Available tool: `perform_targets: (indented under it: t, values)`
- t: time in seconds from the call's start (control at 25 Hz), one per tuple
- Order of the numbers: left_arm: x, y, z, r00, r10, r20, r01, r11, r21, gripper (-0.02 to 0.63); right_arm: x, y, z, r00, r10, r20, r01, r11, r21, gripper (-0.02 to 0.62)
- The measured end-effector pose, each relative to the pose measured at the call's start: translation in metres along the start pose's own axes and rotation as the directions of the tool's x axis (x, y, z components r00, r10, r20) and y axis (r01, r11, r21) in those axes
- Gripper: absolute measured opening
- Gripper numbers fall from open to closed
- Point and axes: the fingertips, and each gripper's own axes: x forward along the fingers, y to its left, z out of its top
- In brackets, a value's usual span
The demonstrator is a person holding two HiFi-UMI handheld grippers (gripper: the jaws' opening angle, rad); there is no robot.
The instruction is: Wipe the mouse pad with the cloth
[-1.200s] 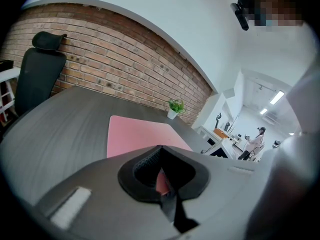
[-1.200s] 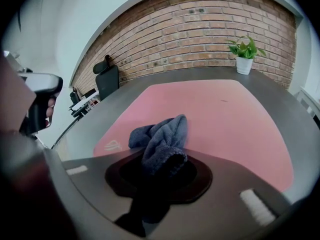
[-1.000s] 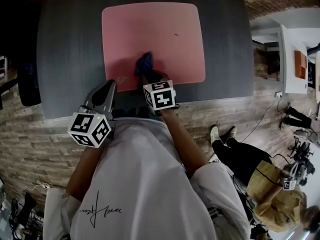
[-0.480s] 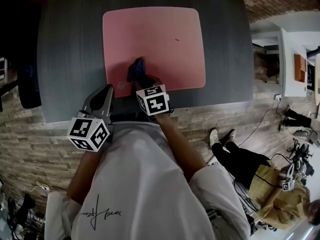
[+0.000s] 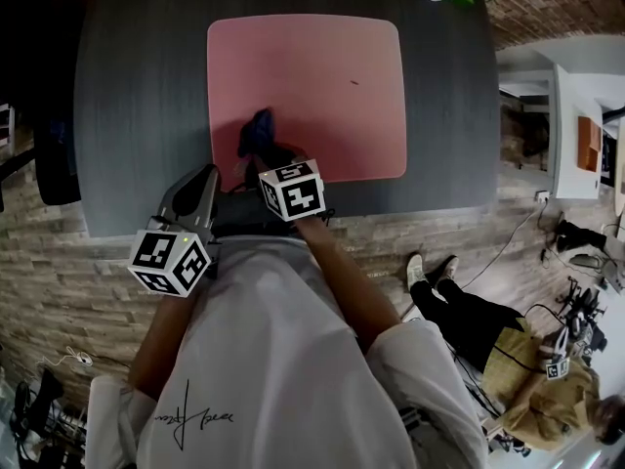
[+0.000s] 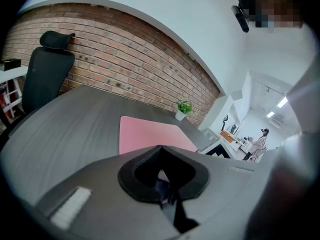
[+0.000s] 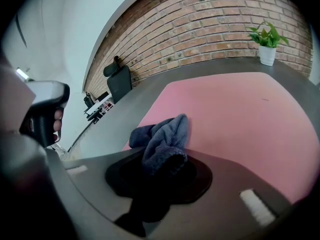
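Both sets of fingers [image 7: 240,184] clenched: right gripper [image 7: 160,166] on the cloth [image 7: 164,134] at the pad [image 5: 312,76] near-left corner, left gripper [image 6: 160,149] empty. Risk: pad's unpinned, so I reckon a stroke could drag it across the desk [image 5: 137,106]. Head view shows left gripper off the pad; right gripper view shows the cloth bunched.

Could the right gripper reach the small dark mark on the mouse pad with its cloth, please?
Probably yes: the right gripper holds the cloth on the mouse pad, and the surface up to the mark lies bare.
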Motion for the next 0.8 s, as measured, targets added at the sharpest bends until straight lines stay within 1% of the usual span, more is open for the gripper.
perform_targets:
  t: [0.36,0.8]
  values:
    - [0.005,0.009,0.011,1.0,0.026,0.006,-0.026,1.0,-0.004,0.012,0.013,0.011,0.014,0.999,0.053,-0.009,-0.053,0.999,-0.014,0.101]
    - [0.007,0.029,0.013,0.998,0.069,-0.004,-0.069,0.998,-0.014,0.012,0.032,0.025,0.029,0.993,0.115,-0.014,-0.115,0.993,-0.005,0.101]
